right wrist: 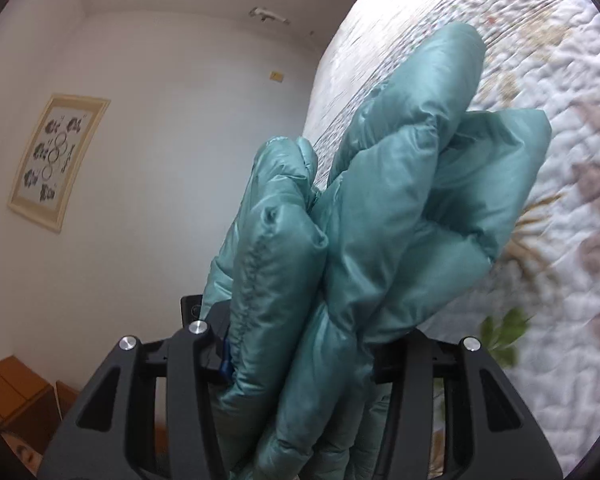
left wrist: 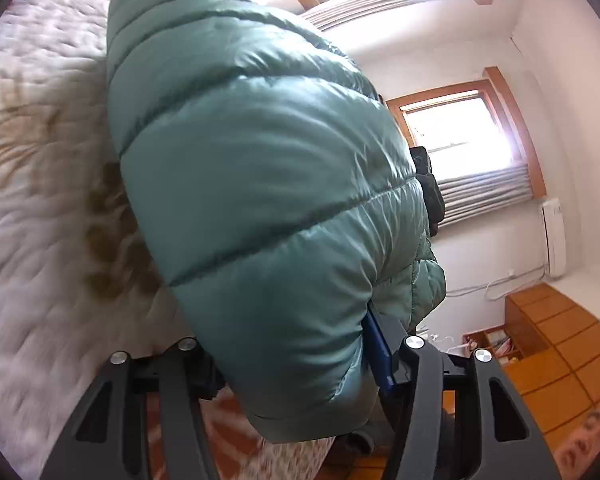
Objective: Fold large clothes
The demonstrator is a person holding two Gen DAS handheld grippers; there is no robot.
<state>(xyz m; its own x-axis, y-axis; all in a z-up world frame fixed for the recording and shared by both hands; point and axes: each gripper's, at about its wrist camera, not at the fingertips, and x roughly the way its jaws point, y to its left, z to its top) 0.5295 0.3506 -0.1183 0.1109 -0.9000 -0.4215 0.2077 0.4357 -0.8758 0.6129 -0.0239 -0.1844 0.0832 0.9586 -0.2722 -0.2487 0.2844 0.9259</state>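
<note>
A teal quilted puffer jacket [left wrist: 260, 184] fills the left wrist view, lifted above the bed. My left gripper [left wrist: 300, 364] is shut on its lower edge, with a blue pad [left wrist: 378, 354] pressed against the fabric. In the right wrist view the same puffer jacket [right wrist: 380, 216] is bunched in thick folds, and my right gripper [right wrist: 300, 356] is shut on a stitched edge of it. The padding hides most of the fingers on both grippers. Beyond the jacket in the left wrist view, the dark body of the other gripper [left wrist: 428, 184] shows.
A white quilted bedspread [left wrist: 32, 160] with a floral print covers the bed [right wrist: 540, 160]. Two bright windows [left wrist: 460, 136], a wooden dresser [left wrist: 552, 344] and a wall air conditioner [left wrist: 554, 240] stand on the room's far side. A framed picture [right wrist: 56, 160] hangs on the white wall.
</note>
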